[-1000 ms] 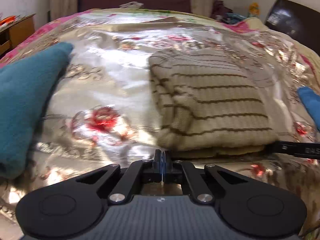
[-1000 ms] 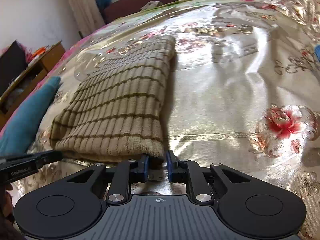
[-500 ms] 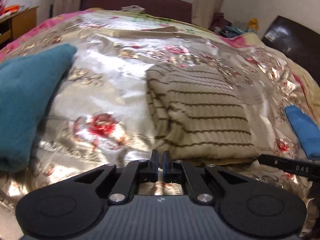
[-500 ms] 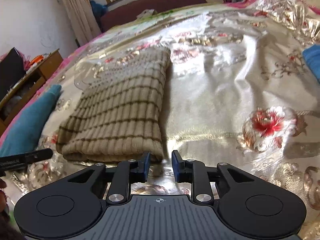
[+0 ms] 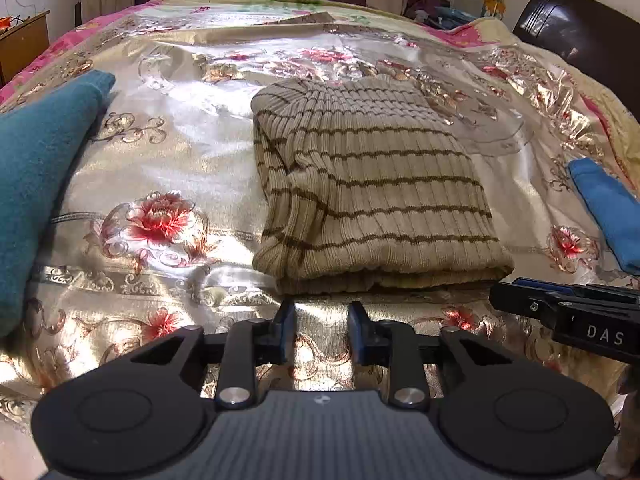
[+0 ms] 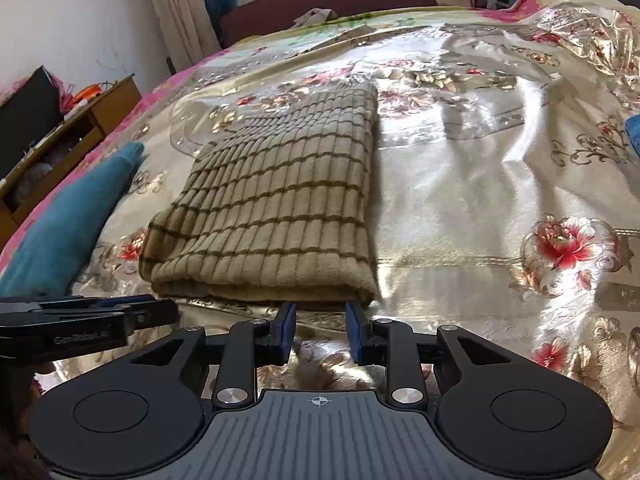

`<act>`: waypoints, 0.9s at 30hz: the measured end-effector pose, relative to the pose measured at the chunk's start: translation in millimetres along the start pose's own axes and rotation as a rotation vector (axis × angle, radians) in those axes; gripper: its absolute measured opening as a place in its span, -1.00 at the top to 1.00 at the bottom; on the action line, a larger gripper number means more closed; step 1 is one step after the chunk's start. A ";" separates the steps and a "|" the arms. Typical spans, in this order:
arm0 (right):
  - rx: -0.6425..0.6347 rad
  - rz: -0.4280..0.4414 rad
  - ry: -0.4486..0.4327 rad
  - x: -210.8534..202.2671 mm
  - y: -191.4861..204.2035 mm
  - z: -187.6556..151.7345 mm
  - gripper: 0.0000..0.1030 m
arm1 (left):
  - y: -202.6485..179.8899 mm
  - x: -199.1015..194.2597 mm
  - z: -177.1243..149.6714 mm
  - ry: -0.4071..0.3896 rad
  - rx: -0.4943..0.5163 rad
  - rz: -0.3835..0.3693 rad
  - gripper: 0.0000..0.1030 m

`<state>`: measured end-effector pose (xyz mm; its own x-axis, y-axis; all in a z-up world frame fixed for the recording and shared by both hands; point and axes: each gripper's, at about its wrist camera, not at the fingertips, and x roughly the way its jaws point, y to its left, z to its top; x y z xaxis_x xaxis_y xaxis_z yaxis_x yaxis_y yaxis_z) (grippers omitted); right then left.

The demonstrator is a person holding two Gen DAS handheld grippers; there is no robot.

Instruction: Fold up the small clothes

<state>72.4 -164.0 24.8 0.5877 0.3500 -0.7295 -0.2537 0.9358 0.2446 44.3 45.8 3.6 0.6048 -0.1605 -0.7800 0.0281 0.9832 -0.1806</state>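
A beige knit sweater with thin brown stripes [image 5: 372, 192] [image 6: 276, 208] lies folded into a rectangle on the shiny floral bedspread [image 5: 160, 168]. My left gripper [image 5: 321, 320] hovers just short of the sweater's near edge. Its jaws are opening, with nothing between them. My right gripper [image 6: 320, 322] sits just short of the sweater's near right corner. Its jaws are also opening and hold nothing. Each gripper shows at the edge of the other's view: the right gripper [image 5: 568, 312] and the left gripper [image 6: 80, 320].
A teal garment [image 5: 36, 184] [image 6: 68, 224] lies left of the sweater. A blue cloth [image 5: 608, 212] lies to its right. A wooden bedside cabinet [image 6: 60, 128] stands beyond the bed's left edge. A dark headboard [image 5: 576, 32] and a maroon sofa [image 6: 328, 0] stand at the back.
Both grippers let go of the sweater's near edge, opened, and drew back a little towards me. The sweater stayed flat.
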 end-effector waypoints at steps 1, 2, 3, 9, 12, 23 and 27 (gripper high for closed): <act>-0.001 0.001 0.004 0.2 1.9 -0.3 0.47 | -0.4 0.5 -0.2 0.006 -0.001 0.005 0.18; -0.003 0.002 0.007 0.3 3.9 -0.6 0.47 | -0.9 0.8 -0.6 0.010 -0.002 0.009 0.14; -0.005 0.004 0.008 0.1 6.0 -0.7 0.47 | -1.5 0.8 -1.0 0.012 -0.004 0.012 0.06; -0.016 0.005 0.008 -4.4 15.4 -1.1 0.37 | -5.8 -3.7 -3.2 0.010 0.006 0.045 -0.20; -0.021 -0.003 0.005 -9.2 19.1 -1.7 0.34 | -7.6 -8.9 -3.5 -0.005 0.007 0.070 -0.42; -0.026 -0.056 0.000 -22.2 23.2 -12.5 -0.17 | -11.6 -19.3 -14.4 -0.001 -0.004 0.106 -0.71; -0.012 -0.065 0.009 -23.4 20.3 -16.4 -0.19 | -11.9 -23.6 -17.6 -0.006 -0.012 0.102 -0.73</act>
<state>40.8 -153.9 36.3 0.5965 0.2885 -0.7490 -0.2246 0.9559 0.1893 15.7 36.4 13.6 0.6086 -0.0587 -0.7913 -0.0434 0.9933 -0.1071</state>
